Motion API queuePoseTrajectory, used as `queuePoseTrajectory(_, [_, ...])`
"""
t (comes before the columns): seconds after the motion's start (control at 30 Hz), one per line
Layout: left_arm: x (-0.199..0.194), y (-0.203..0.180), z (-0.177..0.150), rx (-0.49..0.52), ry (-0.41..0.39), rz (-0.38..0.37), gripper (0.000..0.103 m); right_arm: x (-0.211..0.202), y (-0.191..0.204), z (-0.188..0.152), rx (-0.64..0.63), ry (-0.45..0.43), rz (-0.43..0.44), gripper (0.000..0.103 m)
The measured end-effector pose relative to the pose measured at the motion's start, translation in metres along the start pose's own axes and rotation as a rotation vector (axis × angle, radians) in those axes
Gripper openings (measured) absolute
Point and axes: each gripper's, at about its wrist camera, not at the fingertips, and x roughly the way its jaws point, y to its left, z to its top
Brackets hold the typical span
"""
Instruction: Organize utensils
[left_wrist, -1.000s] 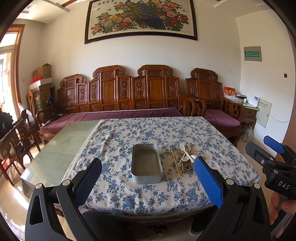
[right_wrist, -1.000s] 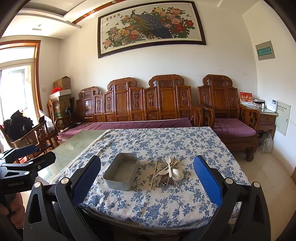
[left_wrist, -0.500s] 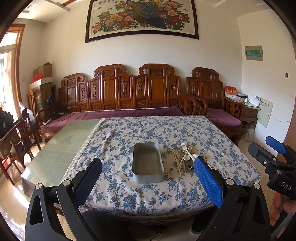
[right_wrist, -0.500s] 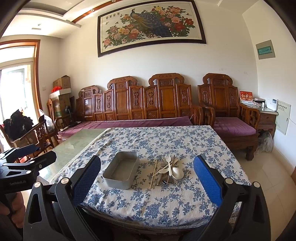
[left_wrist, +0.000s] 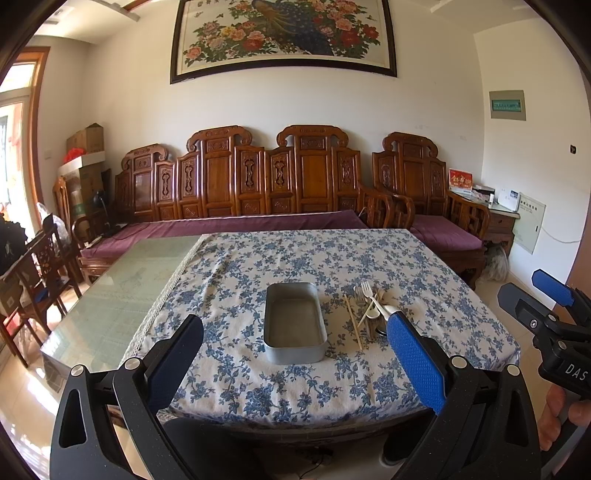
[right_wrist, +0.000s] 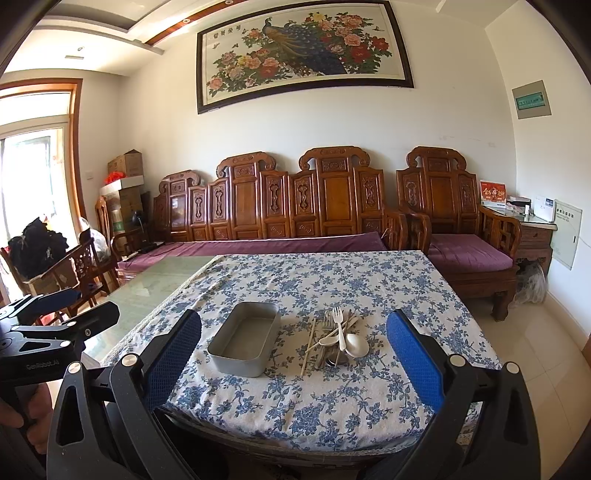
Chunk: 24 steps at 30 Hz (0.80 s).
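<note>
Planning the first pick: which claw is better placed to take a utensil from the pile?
Right, probably. The utensil pile sits nearly centred ahead of the right claw; from the left claw it lies off right, the tin straight ahead.

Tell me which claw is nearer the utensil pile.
Right, by a small margin. The right claw faces the utensil pile almost straight ahead, short of the table's near edge. The left claw lines up with the metal tray, the pile off to its right.

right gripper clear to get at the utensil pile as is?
Probably yes. The right gripper is open, facing the utensil pile, with only bare tablecloth between; the metal tray sits off to the left.
</note>
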Motion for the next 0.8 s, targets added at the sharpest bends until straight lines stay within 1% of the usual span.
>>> queuePoseTrajectory(0.8, [0.008,-0.004,-0.010,0.004,0.010,-0.006,0.096,0.002,0.004,-0.001,0.005,0.005,0.001,0.100])
